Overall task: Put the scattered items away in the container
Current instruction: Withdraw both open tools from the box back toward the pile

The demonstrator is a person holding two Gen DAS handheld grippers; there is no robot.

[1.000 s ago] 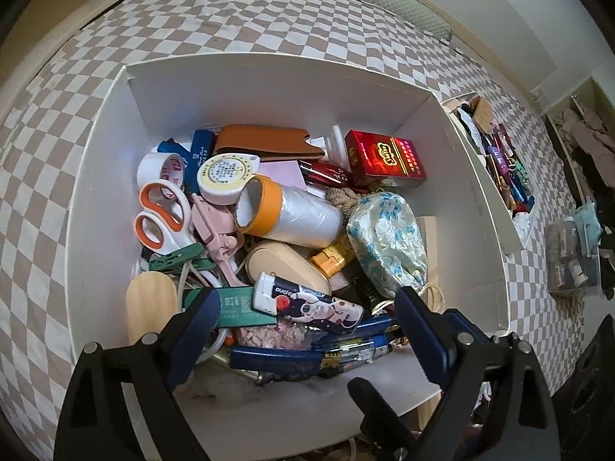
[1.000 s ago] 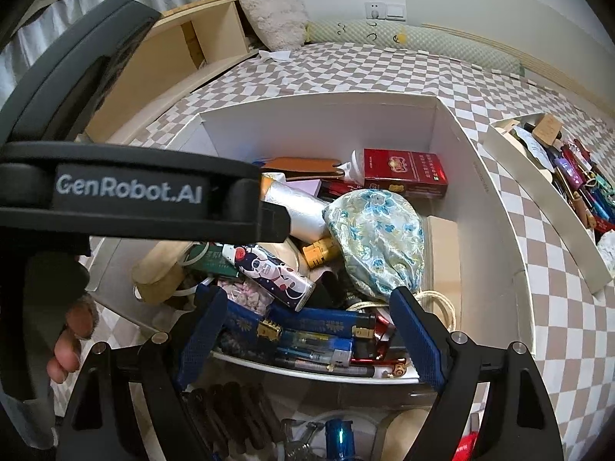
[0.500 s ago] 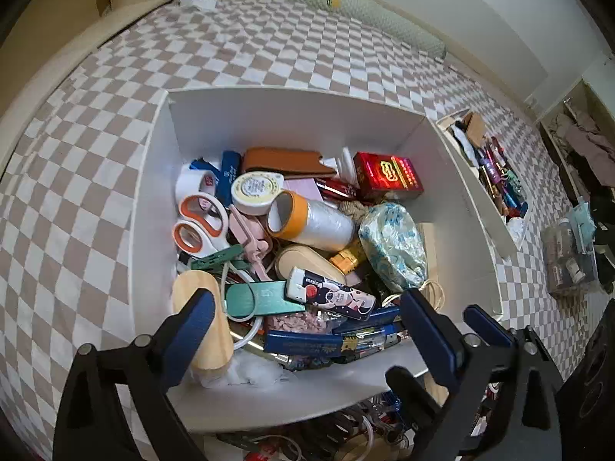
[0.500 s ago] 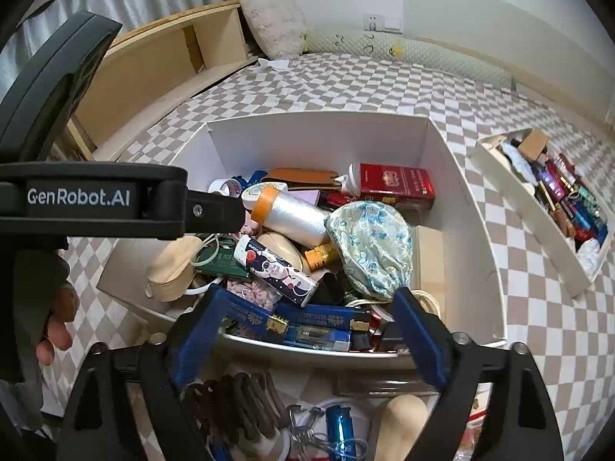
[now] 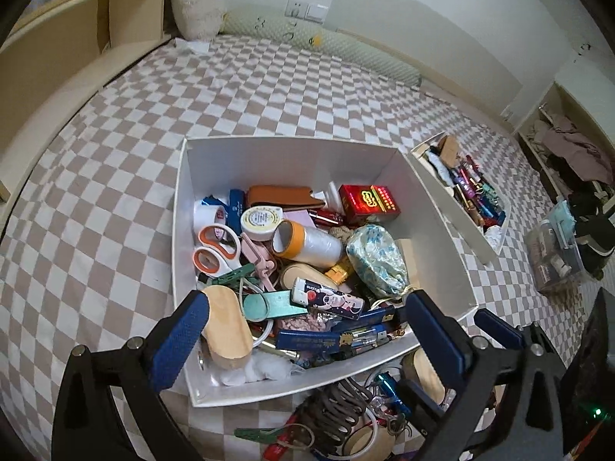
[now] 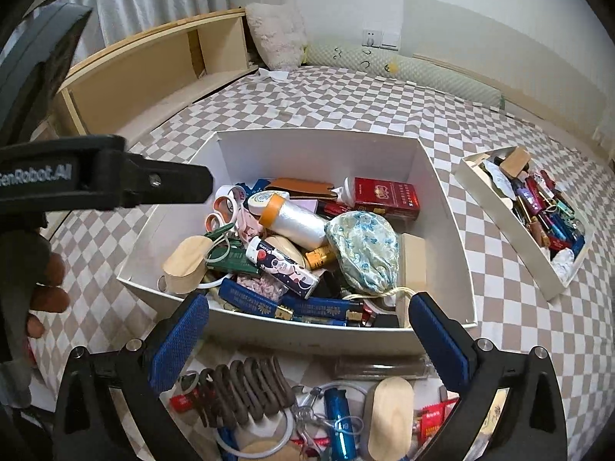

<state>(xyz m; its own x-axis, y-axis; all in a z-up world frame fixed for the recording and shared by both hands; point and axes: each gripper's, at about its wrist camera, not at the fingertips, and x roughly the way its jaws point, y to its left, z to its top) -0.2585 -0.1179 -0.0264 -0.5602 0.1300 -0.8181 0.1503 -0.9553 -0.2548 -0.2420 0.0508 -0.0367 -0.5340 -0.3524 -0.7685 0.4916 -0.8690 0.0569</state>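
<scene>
A white box (image 5: 288,161) (image 6: 319,153) on the checkered bedsheet is packed with small items: orange scissors (image 5: 215,249), a tape roll (image 5: 307,242), a red pack (image 5: 369,203) and a floral pouch (image 5: 376,257). In front of its near wall lie loose things: a brown coil clip (image 6: 246,388), a blue lighter (image 6: 340,422), a wooden oval (image 6: 388,415) and a clear tube (image 6: 380,368). My left gripper (image 5: 305,303) hangs above the box's near edge, jaws opening, nothing between them. My right gripper (image 6: 307,303) is likewise opening and empty. The left gripper's body (image 6: 103,184) shows at the left of the right wrist view.
A second white tray (image 6: 496,199) (image 5: 434,169) full of pens stands to the right of the box. A wooden shelf (image 6: 153,65) runs along the left, with a pillow (image 6: 276,38) at the back. A clear bin (image 5: 553,253) sits far right. A person's fingers (image 6: 46,288) grip the left tool.
Both grippers have risen and drawn back from the box, their jaws spreading wider. The loose items in front of the box have come into view.
</scene>
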